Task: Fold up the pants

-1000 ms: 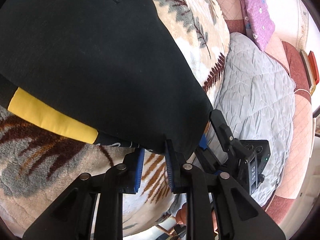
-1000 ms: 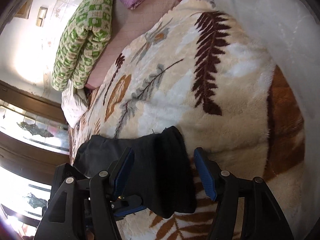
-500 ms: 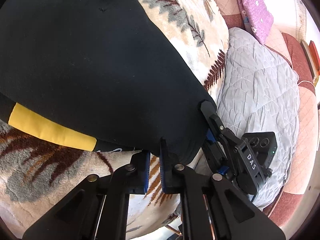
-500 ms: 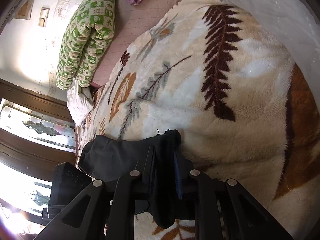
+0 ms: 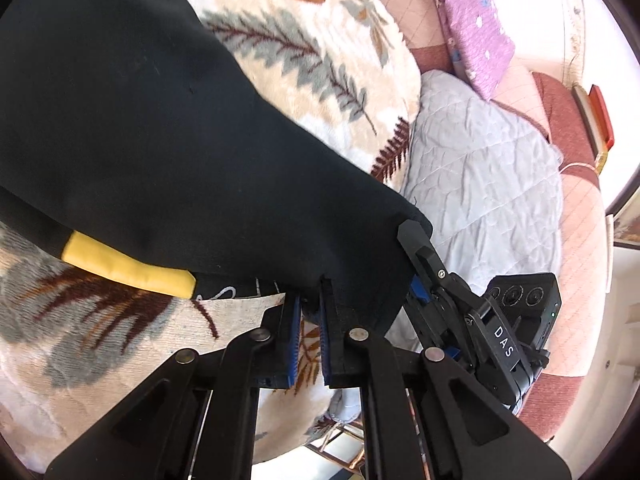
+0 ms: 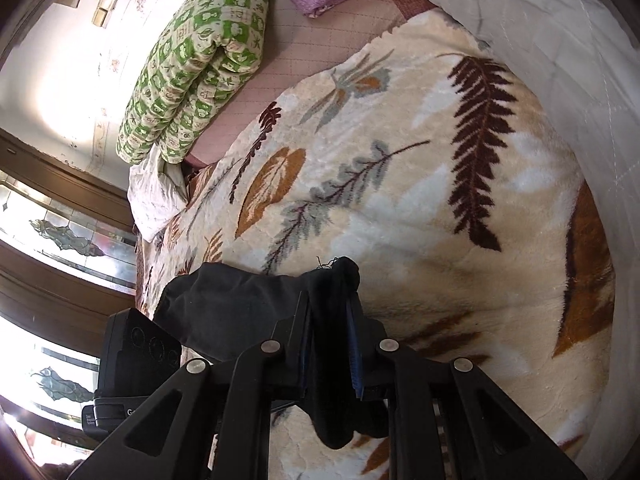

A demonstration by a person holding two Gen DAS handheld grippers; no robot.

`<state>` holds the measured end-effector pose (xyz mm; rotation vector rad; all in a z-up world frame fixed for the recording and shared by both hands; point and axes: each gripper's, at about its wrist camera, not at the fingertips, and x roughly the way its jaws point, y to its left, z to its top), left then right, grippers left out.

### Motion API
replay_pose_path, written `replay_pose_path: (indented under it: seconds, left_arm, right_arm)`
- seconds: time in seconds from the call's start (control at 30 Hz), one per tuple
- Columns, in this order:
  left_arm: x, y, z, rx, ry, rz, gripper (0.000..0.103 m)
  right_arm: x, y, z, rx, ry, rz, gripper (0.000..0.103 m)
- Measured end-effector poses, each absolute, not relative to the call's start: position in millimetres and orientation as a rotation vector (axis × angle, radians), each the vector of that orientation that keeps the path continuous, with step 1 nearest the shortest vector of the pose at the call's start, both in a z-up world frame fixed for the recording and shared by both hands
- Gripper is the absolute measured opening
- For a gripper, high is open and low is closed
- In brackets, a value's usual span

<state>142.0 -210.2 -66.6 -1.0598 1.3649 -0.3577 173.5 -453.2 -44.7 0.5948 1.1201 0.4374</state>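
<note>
Black pants [image 5: 160, 140] with a yellow stripe [image 5: 124, 268] lie spread over a leaf-patterned blanket [image 5: 320, 40]. At their near edge my left gripper [image 5: 308, 316] is shut on the hem, which is raised a little off the blanket. Just to the right, a finger [image 5: 424, 256] of my right gripper clamps the hem's corner. In the right wrist view my right gripper [image 6: 330, 320] is shut on a bunched fold of the pants [image 6: 232, 304], and cloth hangs down between its jaws. The left gripper's black camera housing [image 6: 136, 356] shows at the lower left.
A grey quilted cover [image 5: 480, 168] lies to the right of the blanket, with a purple pillow [image 5: 472, 28] beyond it. A rolled green checked quilt [image 6: 200, 52] rests at the far end. Glass-panelled doors [image 6: 60, 240] stand at the left, and the bed's edge runs below the grippers.
Both grippers closed on the pants' hem, the right one from wide open. Both have since risen, lifting the hem off the blanket.
</note>
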Motion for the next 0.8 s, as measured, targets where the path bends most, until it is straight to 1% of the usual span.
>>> replay_pose_path:
  seconds: [0.47, 0.63, 0.8]
  left_arm:
    - [146, -151, -62, -1.155, 1.308, -0.342, 0.006]
    - [145, -120, -69, -1.193, 1.294, -0.306, 0.006]
    - [147, -85, -84, -1.237, 1.296, -0.264, 0.006]
  right_arm:
    - [189, -381, -10, 0.505, 1.133, 0.455, 0.016]
    - [200, -341, -13, 0.487, 1.162, 0.483, 0.016]
    - [218, -298, -29, 0.491, 1.209, 0.524, 0.016]
